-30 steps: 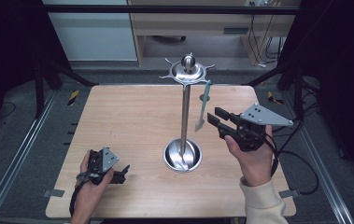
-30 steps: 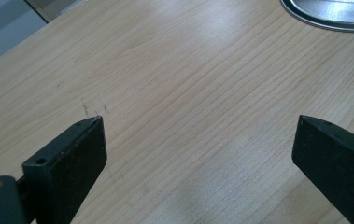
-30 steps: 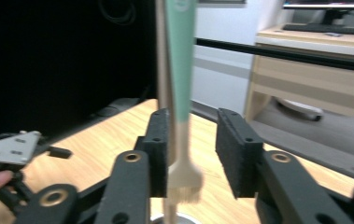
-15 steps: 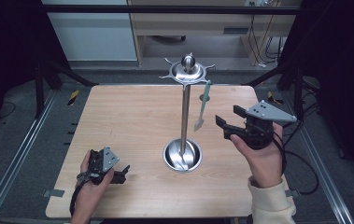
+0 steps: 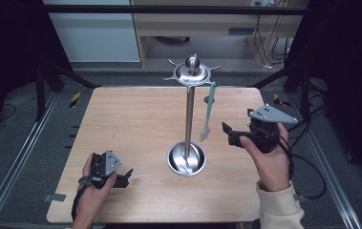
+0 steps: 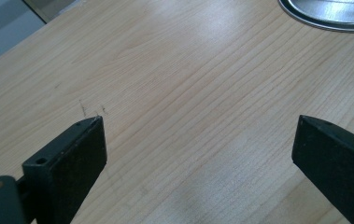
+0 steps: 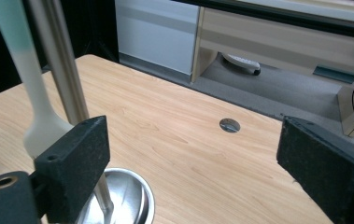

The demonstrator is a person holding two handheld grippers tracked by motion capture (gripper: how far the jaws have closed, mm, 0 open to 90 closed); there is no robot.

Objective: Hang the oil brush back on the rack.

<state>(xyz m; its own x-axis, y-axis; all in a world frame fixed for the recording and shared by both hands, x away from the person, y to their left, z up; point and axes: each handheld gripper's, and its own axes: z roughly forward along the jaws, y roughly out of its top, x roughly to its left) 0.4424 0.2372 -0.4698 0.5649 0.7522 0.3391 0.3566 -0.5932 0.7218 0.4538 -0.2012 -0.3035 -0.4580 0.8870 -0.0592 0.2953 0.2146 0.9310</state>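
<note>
Right gripper view — spatula cut off above.

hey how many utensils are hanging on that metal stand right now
1. A pale green-handled plastic spatula hangs from a hook on the right side of the steel stand's star-shaped top, dangling beside the pole above the table. The other hooks look bare.
</note>
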